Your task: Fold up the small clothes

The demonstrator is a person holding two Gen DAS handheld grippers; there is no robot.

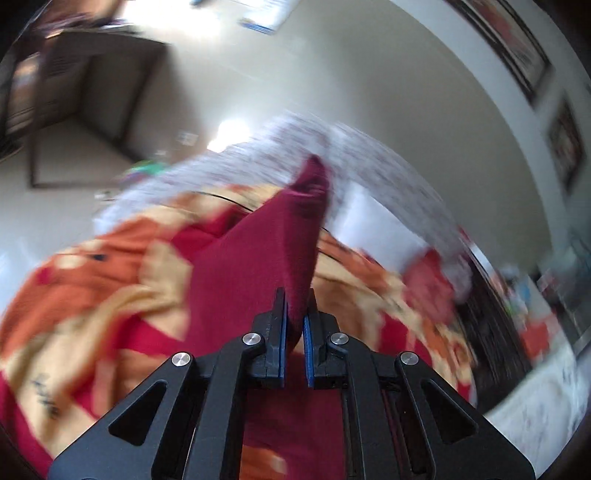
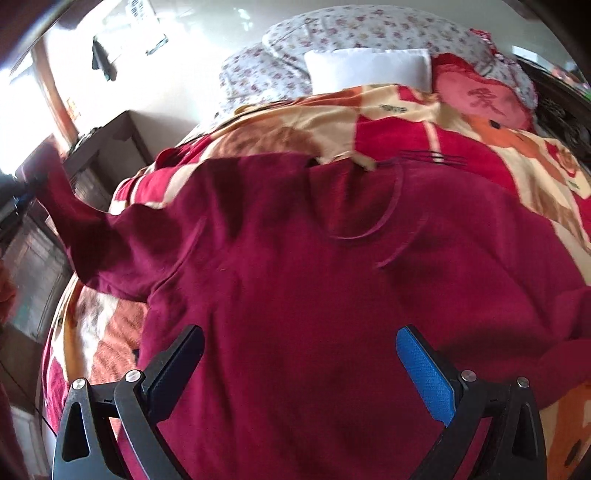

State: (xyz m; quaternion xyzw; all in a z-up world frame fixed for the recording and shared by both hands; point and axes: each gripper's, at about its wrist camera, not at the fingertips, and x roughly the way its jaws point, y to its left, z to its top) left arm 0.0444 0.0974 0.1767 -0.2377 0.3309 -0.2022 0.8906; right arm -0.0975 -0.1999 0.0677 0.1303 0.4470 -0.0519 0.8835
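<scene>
A maroon long-sleeved shirt (image 2: 295, 258) lies spread on a red, orange and cream blanket (image 2: 406, 122) on a bed. Its left sleeve (image 2: 74, 214) is pulled up and out toward the left edge of the right wrist view. In the blurred left wrist view, my left gripper (image 1: 295, 314) is shut on that maroon sleeve (image 1: 258, 258), which stretches away from the blue pads over the blanket (image 1: 92, 295). My right gripper (image 2: 301, 350) hangs open just above the shirt's lower body, nothing pinched between its fingers.
A white pillow (image 2: 369, 68), a floral pillow (image 2: 351, 29) and a red cushion (image 2: 480, 99) lie at the head of the bed. A dark wooden cabinet (image 2: 107, 155) stands left of the bed. Framed pictures (image 1: 509, 48) hang on the wall.
</scene>
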